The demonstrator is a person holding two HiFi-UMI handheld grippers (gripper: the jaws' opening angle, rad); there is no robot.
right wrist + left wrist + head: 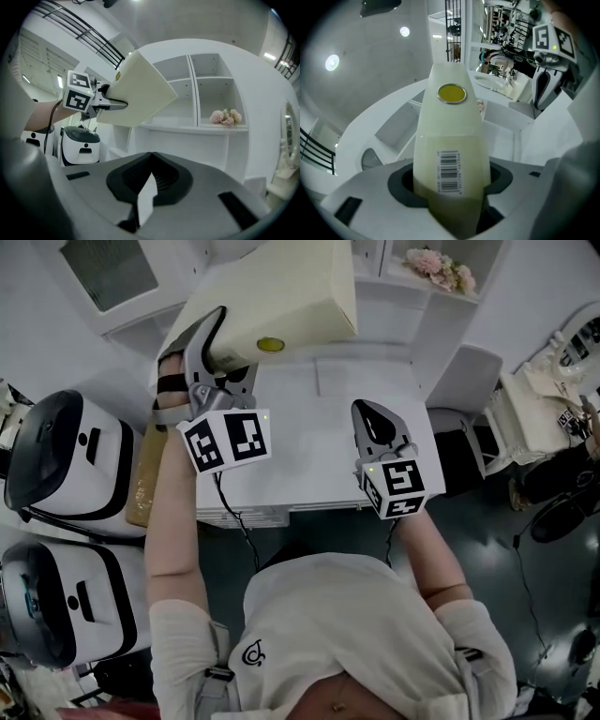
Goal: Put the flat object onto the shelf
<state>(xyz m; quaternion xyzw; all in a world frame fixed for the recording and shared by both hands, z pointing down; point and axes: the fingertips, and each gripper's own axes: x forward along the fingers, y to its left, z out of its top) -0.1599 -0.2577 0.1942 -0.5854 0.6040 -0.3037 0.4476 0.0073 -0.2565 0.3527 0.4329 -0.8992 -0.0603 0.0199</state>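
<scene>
Grippers first: right gripper (149,161) low, jaws together, nothing between. Left gripper (221,345) clamped on barcode end of flat cream box (281,292), held tilted in air, short of white shelf unit (187,127). Pink flowers (226,117) in right bay. Pickup done; placing and release left. Target bay probably left one, unclear.

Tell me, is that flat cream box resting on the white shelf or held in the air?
Held in the air: the left tongs clamp one edge of the flat cream box, tilted before the white shelf.
</scene>
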